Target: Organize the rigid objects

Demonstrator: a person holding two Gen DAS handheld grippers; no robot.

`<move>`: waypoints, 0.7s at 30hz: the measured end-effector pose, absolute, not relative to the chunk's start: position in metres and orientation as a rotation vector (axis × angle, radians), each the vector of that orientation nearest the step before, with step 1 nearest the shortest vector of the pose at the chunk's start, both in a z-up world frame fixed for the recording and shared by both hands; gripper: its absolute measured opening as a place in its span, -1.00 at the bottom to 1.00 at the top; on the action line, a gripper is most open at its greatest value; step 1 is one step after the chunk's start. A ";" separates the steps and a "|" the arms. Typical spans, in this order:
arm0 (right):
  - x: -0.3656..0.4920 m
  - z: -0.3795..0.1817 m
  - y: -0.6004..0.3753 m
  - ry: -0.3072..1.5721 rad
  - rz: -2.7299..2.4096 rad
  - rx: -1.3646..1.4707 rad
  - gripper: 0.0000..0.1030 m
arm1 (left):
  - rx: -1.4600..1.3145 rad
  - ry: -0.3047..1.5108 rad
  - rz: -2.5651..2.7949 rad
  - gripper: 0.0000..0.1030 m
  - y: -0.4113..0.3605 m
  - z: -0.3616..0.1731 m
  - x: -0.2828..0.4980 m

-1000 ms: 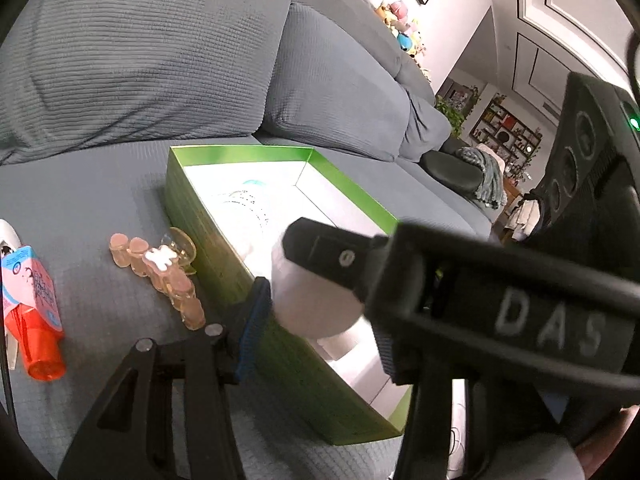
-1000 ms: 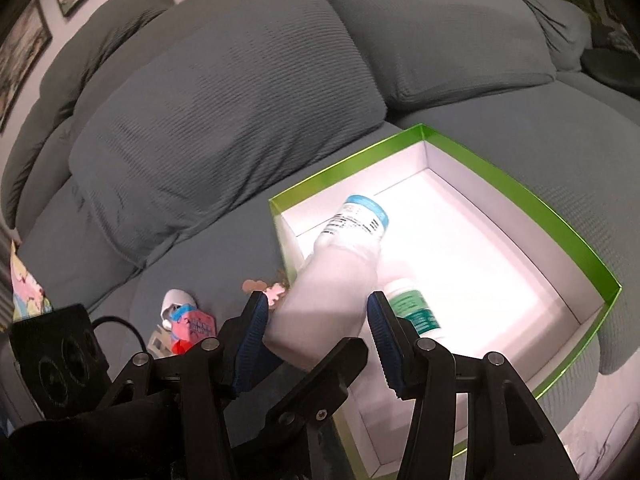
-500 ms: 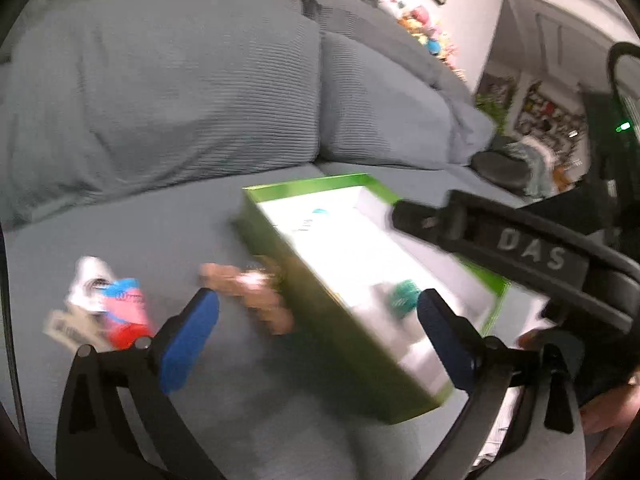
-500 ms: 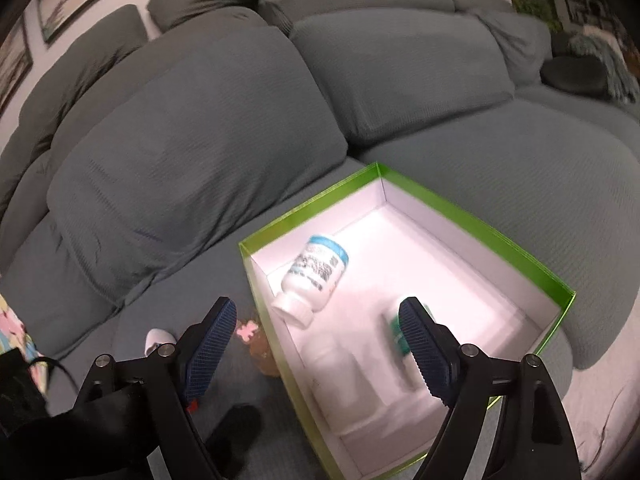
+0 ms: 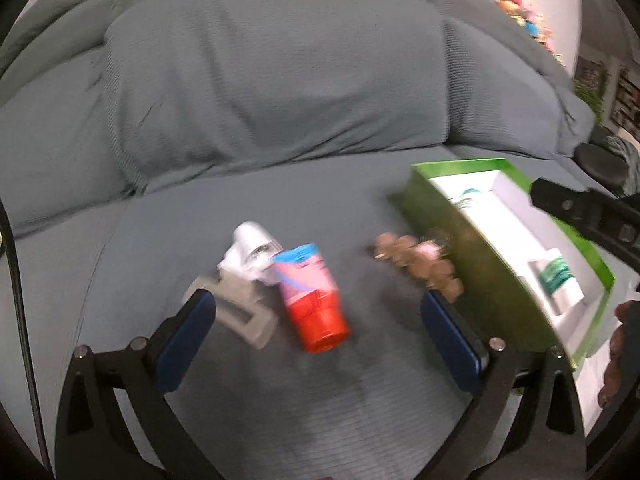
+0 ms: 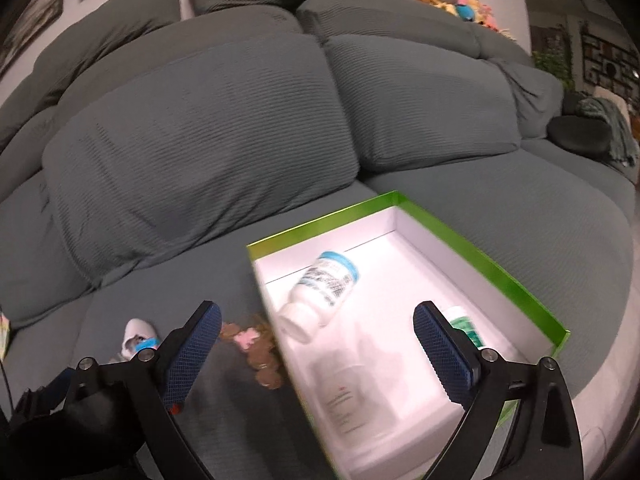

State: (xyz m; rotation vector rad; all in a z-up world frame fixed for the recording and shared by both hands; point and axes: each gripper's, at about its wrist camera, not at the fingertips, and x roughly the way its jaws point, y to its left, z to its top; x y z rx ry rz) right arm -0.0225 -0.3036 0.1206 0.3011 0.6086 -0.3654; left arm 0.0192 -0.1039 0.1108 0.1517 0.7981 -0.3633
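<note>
- Left gripper [image 5: 318, 334] is standing spread wide, nothing between its pads, hovering over the grey sofa seat [image 5: 248, 208].
- Right gripper [image 6: 318, 346] is opening, empty, above the green-rimmed white cardboard box [image 6: 496, 268].
- Three white plastic bottles [image 6: 324, 288] are lying boxed.
- Red-capped pink tube [image 5: 310, 294], white clip-like piece [image 5: 244, 256] and brown hair claw [image 5: 420, 262] are waiting outside.

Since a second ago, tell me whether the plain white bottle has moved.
Yes. The plain white bottle has dropped out of the right gripper, whose jaws are opening, and now lies inside the green box, near its front wall.
</note>
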 end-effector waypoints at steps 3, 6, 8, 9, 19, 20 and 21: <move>-0.013 0.118 -0.288 0.608 -0.260 0.308 0.89 | 0.113 0.839 -0.332 0.97 -0.088 0.110 0.034; 0.001 0.114 -0.275 0.639 -0.149 0.329 0.89 | 0.050 0.867 -0.320 0.97 -0.069 0.113 0.044; 0.011 0.112 -0.264 0.658 -0.089 0.325 0.89 | 0.015 0.885 -0.299 0.97 -0.055 0.114 0.051; 0.015 0.110 -0.259 0.667 -0.064 0.322 0.89 | -0.001 0.896 -0.292 0.97 -0.051 0.114 0.054; 0.065 0.083 -0.212 0.810 0.188 0.340 0.79 | -0.172 1.016 -0.291 0.97 -0.009 0.100 0.079; 0.069 0.079 -0.206 0.830 0.205 0.329 0.71 | -0.182 1.024 -0.300 0.97 -0.008 0.099 0.081; 0.072 0.078 -0.201 0.842 0.219 0.324 0.57 | -0.195 1.039 -0.311 0.97 -0.007 0.096 0.082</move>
